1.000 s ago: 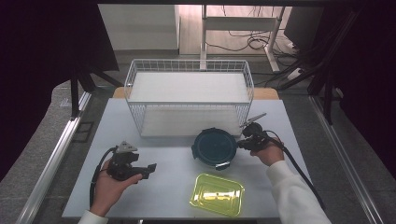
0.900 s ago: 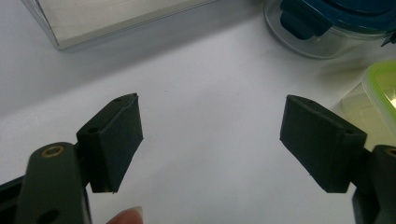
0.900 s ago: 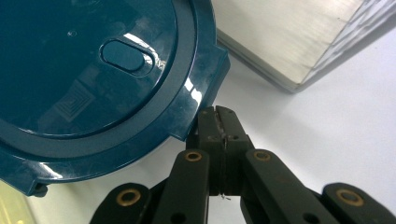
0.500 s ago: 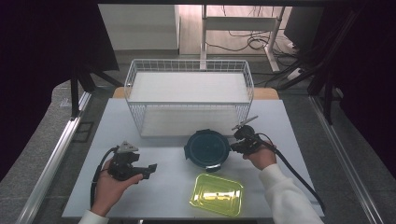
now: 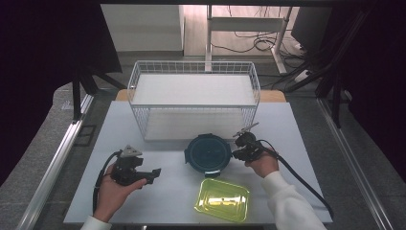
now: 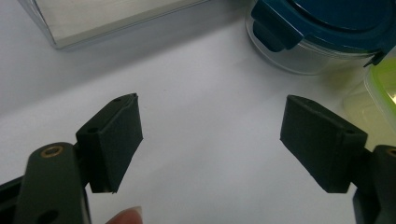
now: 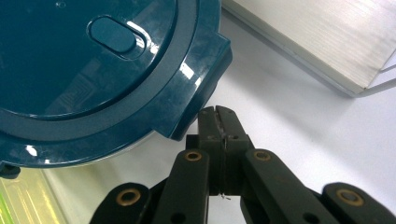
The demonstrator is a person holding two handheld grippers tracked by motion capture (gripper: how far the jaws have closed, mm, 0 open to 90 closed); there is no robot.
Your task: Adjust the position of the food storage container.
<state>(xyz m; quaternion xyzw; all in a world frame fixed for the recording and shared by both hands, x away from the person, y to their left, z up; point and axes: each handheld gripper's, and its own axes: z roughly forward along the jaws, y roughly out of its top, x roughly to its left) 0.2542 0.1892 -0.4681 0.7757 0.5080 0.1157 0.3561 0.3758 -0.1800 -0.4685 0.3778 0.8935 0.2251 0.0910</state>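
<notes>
Nudging works best low: right tongs (image 7: 218,122), pressed shut, at the round container's (image 5: 208,153) three-o'clock clasp; left tongs (image 6: 212,140) wide, empty.

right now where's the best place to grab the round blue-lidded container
Probably by a latch tab on the rim of the round container. The lid is wide, flat and smooth, and the tabs jut outward, thin enough for jaws. Come in level from the right, where the shut right hand-held gripper sits beside that tab.

White sleeves, black handheld grippers

A white long sleeve (image 5: 287,203) is showing at lower right; black matte two-jaw grippers (image 5: 152,173) are trailing black cables (image 5: 301,178), brass-coloured pivots glinting.
</notes>
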